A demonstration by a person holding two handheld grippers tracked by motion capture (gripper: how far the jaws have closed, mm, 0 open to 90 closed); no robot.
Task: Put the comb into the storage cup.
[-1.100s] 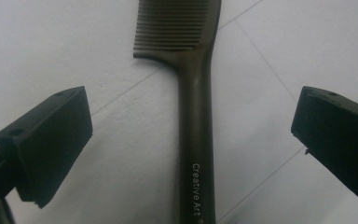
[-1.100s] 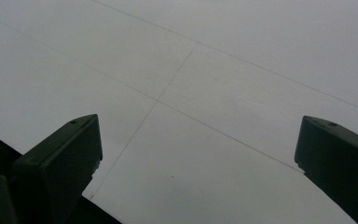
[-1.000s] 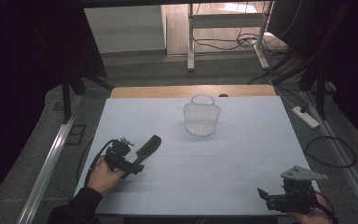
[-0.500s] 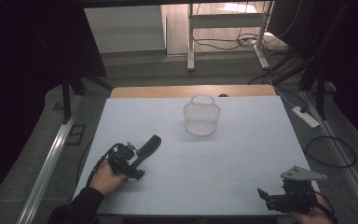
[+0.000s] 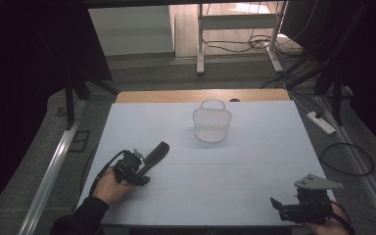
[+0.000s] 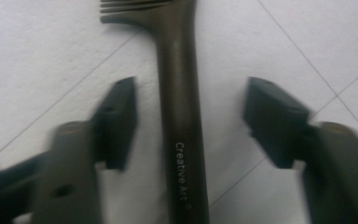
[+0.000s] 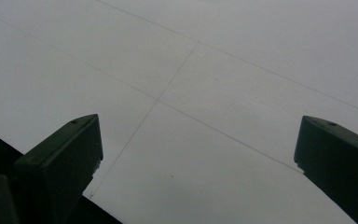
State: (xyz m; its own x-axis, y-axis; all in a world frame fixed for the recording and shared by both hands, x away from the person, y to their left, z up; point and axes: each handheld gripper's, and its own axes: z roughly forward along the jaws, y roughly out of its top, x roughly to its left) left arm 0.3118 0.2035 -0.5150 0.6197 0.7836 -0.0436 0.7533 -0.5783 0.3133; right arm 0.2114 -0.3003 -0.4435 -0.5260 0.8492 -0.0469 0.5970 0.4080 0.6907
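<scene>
My left claw, closing but not yet touching the comb, may pinch it off-centre and pivot it on the worktop.

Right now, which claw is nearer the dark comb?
Left. The left claw straddles the comb handle, jaws just closing but not yet touching it. The right claw sits far off at the table's near right corner.
</scene>
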